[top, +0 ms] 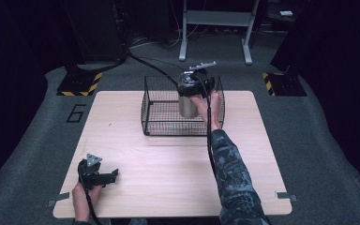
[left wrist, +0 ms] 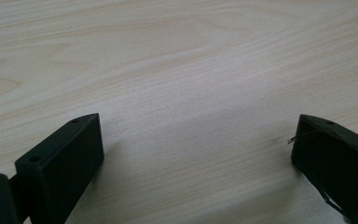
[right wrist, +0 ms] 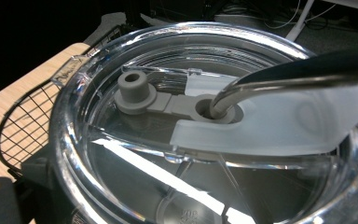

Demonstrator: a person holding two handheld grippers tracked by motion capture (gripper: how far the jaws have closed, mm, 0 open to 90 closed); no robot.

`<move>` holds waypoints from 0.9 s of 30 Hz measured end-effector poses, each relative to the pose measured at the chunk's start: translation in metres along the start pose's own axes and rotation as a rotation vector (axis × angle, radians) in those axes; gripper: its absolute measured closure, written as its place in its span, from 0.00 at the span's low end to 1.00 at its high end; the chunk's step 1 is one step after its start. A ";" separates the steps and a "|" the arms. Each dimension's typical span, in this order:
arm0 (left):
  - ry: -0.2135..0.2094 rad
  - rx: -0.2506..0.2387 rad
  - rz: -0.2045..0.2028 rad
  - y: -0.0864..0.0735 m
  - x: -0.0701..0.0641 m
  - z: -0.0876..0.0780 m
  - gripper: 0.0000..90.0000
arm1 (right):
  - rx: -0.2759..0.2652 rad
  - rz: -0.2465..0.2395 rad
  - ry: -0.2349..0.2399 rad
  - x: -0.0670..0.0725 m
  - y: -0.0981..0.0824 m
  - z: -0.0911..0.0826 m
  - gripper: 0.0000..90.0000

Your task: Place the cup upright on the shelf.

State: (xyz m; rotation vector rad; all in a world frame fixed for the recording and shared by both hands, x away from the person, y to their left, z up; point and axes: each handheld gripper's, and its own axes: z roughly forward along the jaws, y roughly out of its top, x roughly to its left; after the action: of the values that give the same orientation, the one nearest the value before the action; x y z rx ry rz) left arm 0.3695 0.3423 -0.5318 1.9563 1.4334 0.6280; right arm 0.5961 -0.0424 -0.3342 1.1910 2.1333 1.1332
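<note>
Right gripper (top: 191, 89) grasps tumbler (top: 186, 105) inside wire basket (top: 159, 112), not yet released; left gripper (top: 104, 177) unclenched, idle on counter (top: 168, 159).

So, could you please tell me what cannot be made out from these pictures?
- High view: the tumbler in the wire basket has its top covered by the right hand and right tongs, so the grip is unclear.
- Right gripper view: the clear lid sits so close that the jaws are hidden.
- Right gripper view: the metal straw runs past the right edge.
- High view: the left tongs are small, their tips hard to read.
</note>
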 end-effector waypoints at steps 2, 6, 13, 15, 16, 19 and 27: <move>0.000 0.000 0.000 0.000 0.000 0.000 0.02 | 0.007 0.014 -0.003 0.000 -0.002 0.003 0.04; 0.000 0.000 0.000 0.000 0.000 0.000 0.02 | 0.010 0.012 -0.002 -0.002 -0.007 0.008 0.04; -0.002 0.002 -0.003 0.000 0.000 0.000 0.02 | 0.027 0.027 -0.009 -0.002 -0.014 0.018 0.04; -0.001 0.002 -0.003 0.000 0.000 0.000 0.02 | 0.028 0.044 -0.010 0.000 -0.016 0.021 0.04; -0.003 0.004 -0.005 0.000 0.000 0.000 0.02 | 0.027 0.034 -0.014 0.000 -0.018 0.022 0.04; 0.000 0.006 0.006 0.000 0.000 -0.001 0.02 | 0.029 0.049 -0.016 0.001 -0.022 0.027 0.04; 0.004 -0.012 -0.008 0.000 0.000 0.001 0.02 | 0.043 0.044 -0.016 0.005 -0.028 0.037 0.04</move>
State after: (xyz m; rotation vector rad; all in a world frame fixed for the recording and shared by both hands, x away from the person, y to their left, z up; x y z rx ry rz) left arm 0.3699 0.3417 -0.5322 1.9406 1.4360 0.6361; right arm 0.6056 -0.0296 -0.3785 1.2678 2.1390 1.0985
